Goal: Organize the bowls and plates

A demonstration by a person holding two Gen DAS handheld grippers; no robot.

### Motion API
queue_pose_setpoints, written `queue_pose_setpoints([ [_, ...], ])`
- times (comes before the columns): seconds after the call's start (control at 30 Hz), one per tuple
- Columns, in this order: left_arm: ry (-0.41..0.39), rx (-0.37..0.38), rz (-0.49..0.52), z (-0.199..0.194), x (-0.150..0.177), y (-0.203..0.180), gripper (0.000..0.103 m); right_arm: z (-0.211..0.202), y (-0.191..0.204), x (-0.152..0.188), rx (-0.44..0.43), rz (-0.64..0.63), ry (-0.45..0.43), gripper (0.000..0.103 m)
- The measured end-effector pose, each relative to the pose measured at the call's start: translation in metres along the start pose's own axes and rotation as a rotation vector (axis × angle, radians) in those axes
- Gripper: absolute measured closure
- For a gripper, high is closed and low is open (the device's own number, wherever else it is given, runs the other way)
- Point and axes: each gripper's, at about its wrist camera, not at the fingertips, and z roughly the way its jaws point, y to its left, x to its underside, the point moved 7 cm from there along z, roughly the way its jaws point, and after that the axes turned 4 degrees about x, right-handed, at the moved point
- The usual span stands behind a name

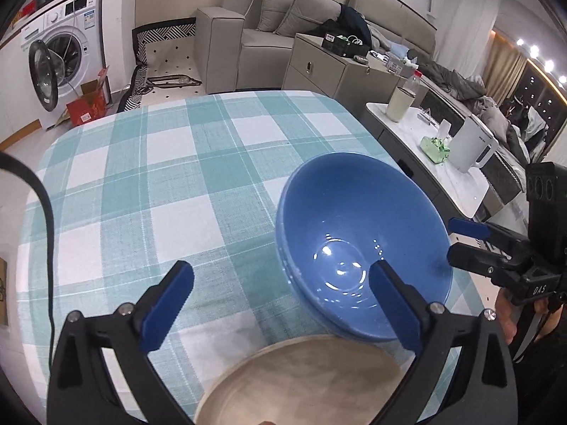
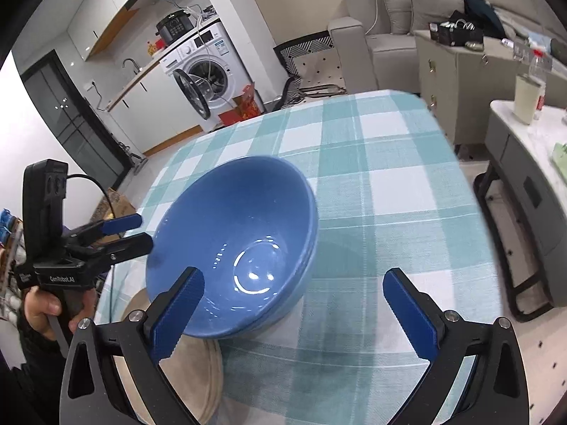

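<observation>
A blue bowl point(image 1: 361, 244) sits nested in another blue bowl on the checked tablecloth point(image 1: 170, 177). It also shows in the right wrist view point(image 2: 237, 244). A beige plate point(image 1: 301, 382) lies just in front of the bowls, near the table's edge, and shows in the right wrist view point(image 2: 209, 372). My left gripper point(image 1: 280, 304) is open above the plate, its right finger over the bowl's near rim. My right gripper point(image 2: 294, 311) is open, its left finger over the bowl's near rim. Each gripper appears in the other's view, at the bowl's side point(image 1: 457, 241) point(image 2: 141, 230).
A side table point(image 1: 450, 163) with a cream cup point(image 1: 400, 102), a white kettle point(image 1: 471, 145) and a green item stands right of the table. A grey sofa and cabinet are beyond. A washing machine point(image 1: 60, 60) with its door open stands at far left.
</observation>
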Motion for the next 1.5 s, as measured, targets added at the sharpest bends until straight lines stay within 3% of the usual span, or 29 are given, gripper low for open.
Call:
queue_pose_setpoints([
  [0.17,0.007,0.004,0.000,0.015,-0.001,-0.008,0.003,0.008,0.007,-0.001,-0.083,0.024,-0.006,0.000],
  [0.47,0.044,-0.012,0.021,0.036,0.002,-0.014,0.003,0.021,0.007,0.003,-0.011,-0.021,-0.003,0.000],
  [0.9,0.058,-0.044,0.051,0.045,0.004,-0.019,0.005,0.031,0.004,0.001,-0.048,0.013,0.014,0.005],
  [0.97,0.062,-0.048,0.063,0.046,0.005,-0.019,0.009,0.033,0.005,0.002,-0.050,0.011,0.021,0.010],
  [1.1,0.071,-0.020,0.055,0.046,0.008,-0.019,0.017,0.033,0.005,0.005,-0.046,0.004,0.028,0.012],
  [1.27,0.090,0.025,0.008,0.048,0.010,-0.017,0.040,0.031,0.007,0.005,-0.048,-0.010,0.026,0.018],
  [1.5,0.100,0.047,0.003,0.047,0.015,-0.022,0.051,0.030,0.013,0.007,-0.042,-0.042,0.025,0.025],
])
